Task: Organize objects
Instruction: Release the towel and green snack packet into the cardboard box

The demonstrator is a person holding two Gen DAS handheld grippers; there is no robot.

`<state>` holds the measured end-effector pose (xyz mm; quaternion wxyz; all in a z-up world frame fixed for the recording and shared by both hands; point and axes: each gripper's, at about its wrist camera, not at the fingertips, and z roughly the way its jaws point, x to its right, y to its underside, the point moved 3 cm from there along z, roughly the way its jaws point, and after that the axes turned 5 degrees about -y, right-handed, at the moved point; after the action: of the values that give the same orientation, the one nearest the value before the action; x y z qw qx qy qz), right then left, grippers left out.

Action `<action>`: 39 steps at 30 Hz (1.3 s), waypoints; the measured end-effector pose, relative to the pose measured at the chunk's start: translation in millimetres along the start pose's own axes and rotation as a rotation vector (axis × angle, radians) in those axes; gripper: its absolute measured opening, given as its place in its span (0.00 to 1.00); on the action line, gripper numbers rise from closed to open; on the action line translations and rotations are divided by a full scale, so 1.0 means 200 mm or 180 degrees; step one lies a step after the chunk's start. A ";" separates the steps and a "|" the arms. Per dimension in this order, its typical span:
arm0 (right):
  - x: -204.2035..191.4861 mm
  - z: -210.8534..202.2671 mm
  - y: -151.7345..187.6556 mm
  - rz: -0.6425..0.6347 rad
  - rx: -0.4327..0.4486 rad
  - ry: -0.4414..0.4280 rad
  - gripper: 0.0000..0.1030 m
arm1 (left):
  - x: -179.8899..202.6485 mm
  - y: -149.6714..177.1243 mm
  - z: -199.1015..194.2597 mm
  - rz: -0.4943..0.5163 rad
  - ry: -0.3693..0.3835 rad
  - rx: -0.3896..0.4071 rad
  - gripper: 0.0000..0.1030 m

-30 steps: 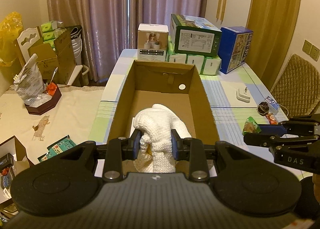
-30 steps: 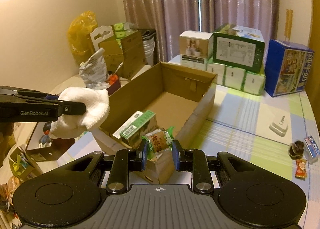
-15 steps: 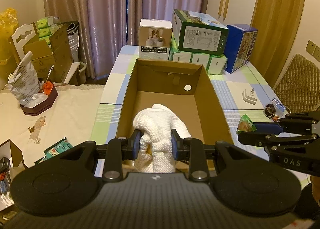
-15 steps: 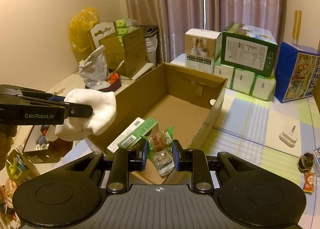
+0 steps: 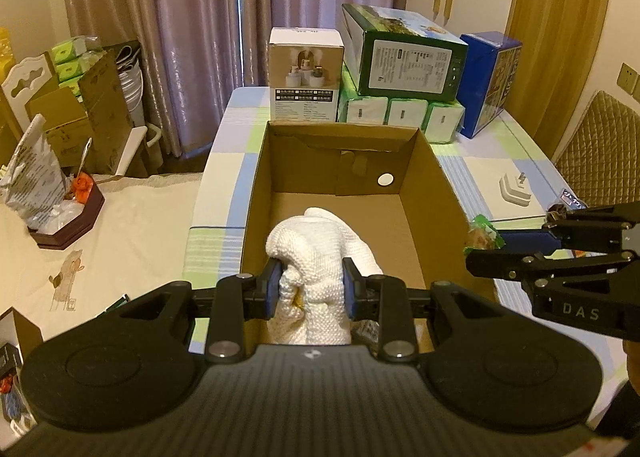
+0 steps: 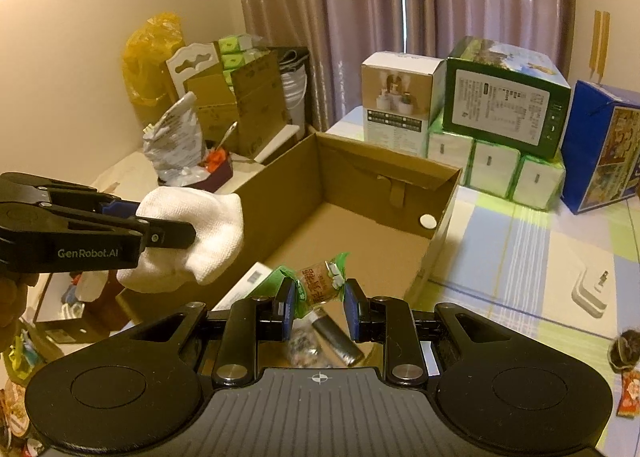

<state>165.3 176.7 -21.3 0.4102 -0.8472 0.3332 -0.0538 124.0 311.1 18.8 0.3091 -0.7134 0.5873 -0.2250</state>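
Over cardboard box (image 5: 436,193): left claw (image 5: 311,289) clamps bunched white knit cloth (image 5: 320,253).

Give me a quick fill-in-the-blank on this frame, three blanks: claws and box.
1. The left claw is shut on a white ____.
2. The right claw grips a snack packet whose wrapper ends are ____ in colour.
3. Both claws are held over the open ____ box on the table.

Missing words: cloth; green; cardboard
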 end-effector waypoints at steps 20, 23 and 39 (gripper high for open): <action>0.18 0.23 -0.10 0.0085 -0.0103 0.0044 0.22 | -0.03 -0.21 0.29 -0.0080 0.0039 0.0123 0.46; 0.18 0.24 -0.09 0.0105 -0.0119 0.0031 0.22 | -0.06 -0.20 0.27 -0.0121 0.0019 0.0136 0.47; 0.22 0.09 -0.16 0.0243 0.0307 -0.0010 0.57 | -0.13 -0.08 0.09 -0.0299 -0.0060 0.0202 0.62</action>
<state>223.4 176.0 -17.7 0.4529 -0.8132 0.3615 -0.0527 141.6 340.6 18.7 0.3262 -0.7321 0.5428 -0.2510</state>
